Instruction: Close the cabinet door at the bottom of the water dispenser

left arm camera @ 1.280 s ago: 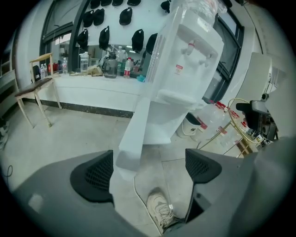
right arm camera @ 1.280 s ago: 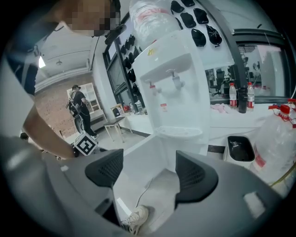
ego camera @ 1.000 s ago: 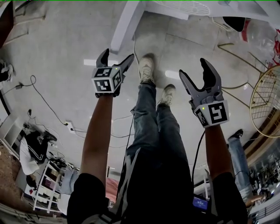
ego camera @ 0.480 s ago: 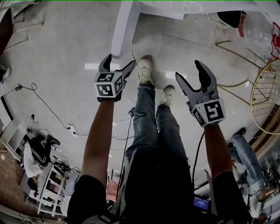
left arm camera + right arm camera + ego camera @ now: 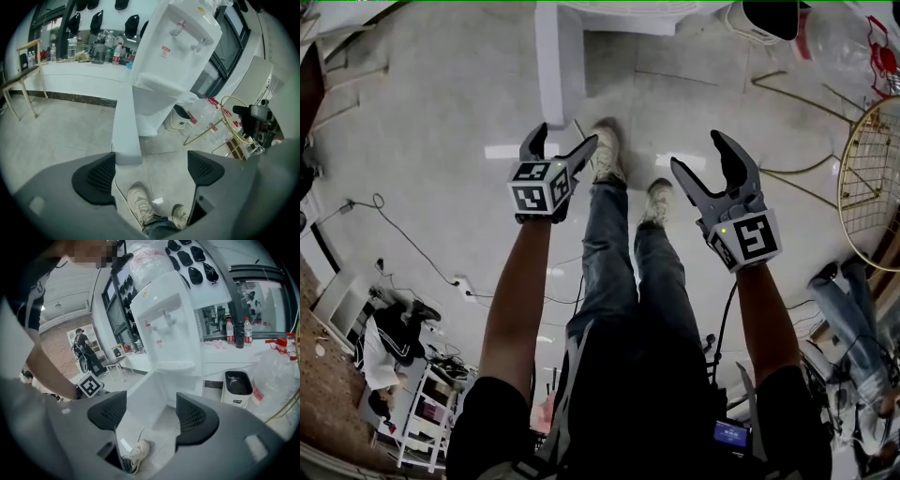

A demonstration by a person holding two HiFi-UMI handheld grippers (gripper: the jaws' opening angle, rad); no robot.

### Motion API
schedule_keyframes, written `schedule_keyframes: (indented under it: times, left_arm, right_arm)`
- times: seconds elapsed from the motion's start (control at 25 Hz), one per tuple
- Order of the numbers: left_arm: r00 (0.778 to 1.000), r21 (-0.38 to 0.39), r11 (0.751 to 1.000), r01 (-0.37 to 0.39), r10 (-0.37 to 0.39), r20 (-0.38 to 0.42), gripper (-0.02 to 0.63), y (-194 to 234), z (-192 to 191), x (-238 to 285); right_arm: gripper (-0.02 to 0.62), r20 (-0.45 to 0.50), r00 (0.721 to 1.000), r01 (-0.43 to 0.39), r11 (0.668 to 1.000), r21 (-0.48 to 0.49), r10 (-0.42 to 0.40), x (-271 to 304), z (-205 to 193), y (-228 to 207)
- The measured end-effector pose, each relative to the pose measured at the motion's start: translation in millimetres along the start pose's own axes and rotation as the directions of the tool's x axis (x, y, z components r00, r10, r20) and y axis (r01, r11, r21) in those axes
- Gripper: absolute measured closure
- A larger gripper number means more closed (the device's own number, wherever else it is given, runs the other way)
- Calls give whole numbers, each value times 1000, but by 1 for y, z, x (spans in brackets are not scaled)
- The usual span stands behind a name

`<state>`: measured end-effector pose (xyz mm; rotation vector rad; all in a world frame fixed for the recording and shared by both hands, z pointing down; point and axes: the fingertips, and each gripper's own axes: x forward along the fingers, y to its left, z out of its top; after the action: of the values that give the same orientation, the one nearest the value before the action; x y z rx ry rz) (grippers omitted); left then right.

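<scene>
The white water dispenser [image 5: 174, 56] stands ahead, and its bottom cabinet door [image 5: 125, 123] swings out open towards me. In the head view the door [image 5: 555, 67] juts down from the dispenser's base [image 5: 628, 13]. My left gripper [image 5: 563, 141] is open and empty, just below the door's free end, not touching it. In the left gripper view the left gripper [image 5: 152, 171] has the door's edge just above its left pad. My right gripper [image 5: 701, 155] is open and empty too, to the right of the door. From the right gripper [image 5: 150, 416] the door [image 5: 149, 397] and dispenser [image 5: 166, 329] lie straight ahead.
My shoes [image 5: 607, 155] stand on the pale floor close to the door. A white bin [image 5: 238, 385] and a clear water bottle [image 5: 281, 376] sit right of the dispenser. A gold wire rack [image 5: 872, 187] is at the right. Cables [image 5: 412, 248] trail at the left.
Both grippers have moved forward towards the dispenser, and the door now lies closer to the left gripper. Both stay open and empty.
</scene>
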<state>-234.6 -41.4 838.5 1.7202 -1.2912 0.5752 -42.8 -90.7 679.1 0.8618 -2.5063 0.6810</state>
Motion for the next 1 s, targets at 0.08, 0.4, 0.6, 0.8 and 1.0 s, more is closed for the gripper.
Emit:
schedule_keyframes:
  times: [0.08,0.4,0.6,0.8,1.0]
  left_arm:
    - [1000,10,1000,9,-9,-5,115,-8,0,4]
    - [999,53,997,47,-46,-30,121,-40,4,20]
    - [998,85,994,62,-59,-31,138,-57,8,32]
    - [996,101,992,80,-77,-37,138,-76,12,42]
    - [994,129,986,106,-100,-52,138,-95,20,50]
  right_arm:
    - [268,10,1000,14,1000,10,-15,-6,-2,-6]
    - [271,37,998,57,998,41,-59,-26,-3,-26]
    - [270,60,992,110,992,60,-114,-40,-4,-43]
    - [272,73,986,144,986,83,-150,-55,-7,-58]
    - [272,72,981,170,979,109,-178,-72,-12,-66]
